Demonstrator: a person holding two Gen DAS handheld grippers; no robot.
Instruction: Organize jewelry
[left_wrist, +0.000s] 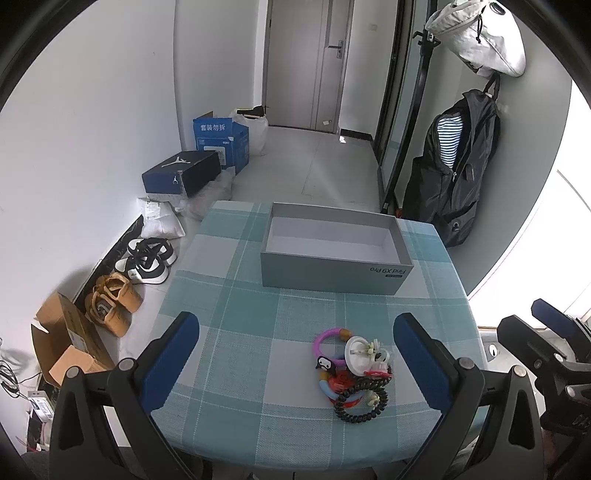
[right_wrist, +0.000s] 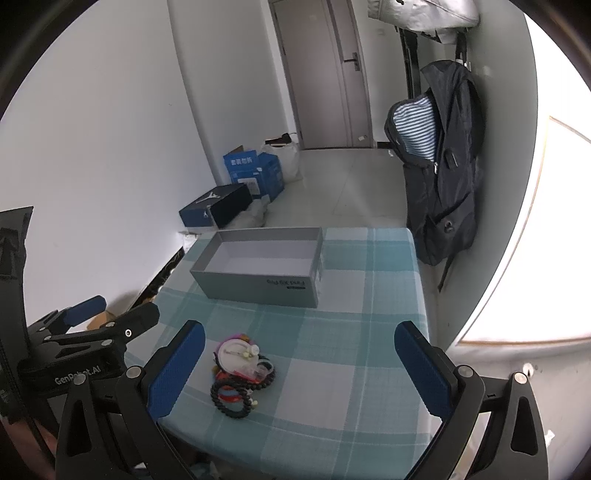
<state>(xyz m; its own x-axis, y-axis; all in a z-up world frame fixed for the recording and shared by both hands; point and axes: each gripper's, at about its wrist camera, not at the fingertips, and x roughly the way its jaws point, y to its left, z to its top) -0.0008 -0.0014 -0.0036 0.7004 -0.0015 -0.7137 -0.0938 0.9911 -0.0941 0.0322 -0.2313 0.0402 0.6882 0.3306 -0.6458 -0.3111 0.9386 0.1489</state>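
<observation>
Both grippers hover wide open and empty. One jewelry heap (left_wrist: 352, 373) lies at one o'clock of the left gripper (left_wrist: 295, 363), ten o'clock of the right gripper (right_wrist: 301, 369); box (left_wrist: 332, 271) at twelve.

The left gripper (left_wrist: 295, 362) hangs in the air with its two blue-padded fingers (left_wrist: 168, 363) spread wide apart and nothing between them, both pointing forward and somewhat downward. The right gripper (right_wrist: 301, 369) is held in the same way, its blue-padded fingers (right_wrist: 177, 369) set wide and gripping nothing. The two are side by side and close together, at about the same height: each shows at the edge of the other's wrist view, the right one at the left view's right edge and the left one at the right view's left edge.
</observation>
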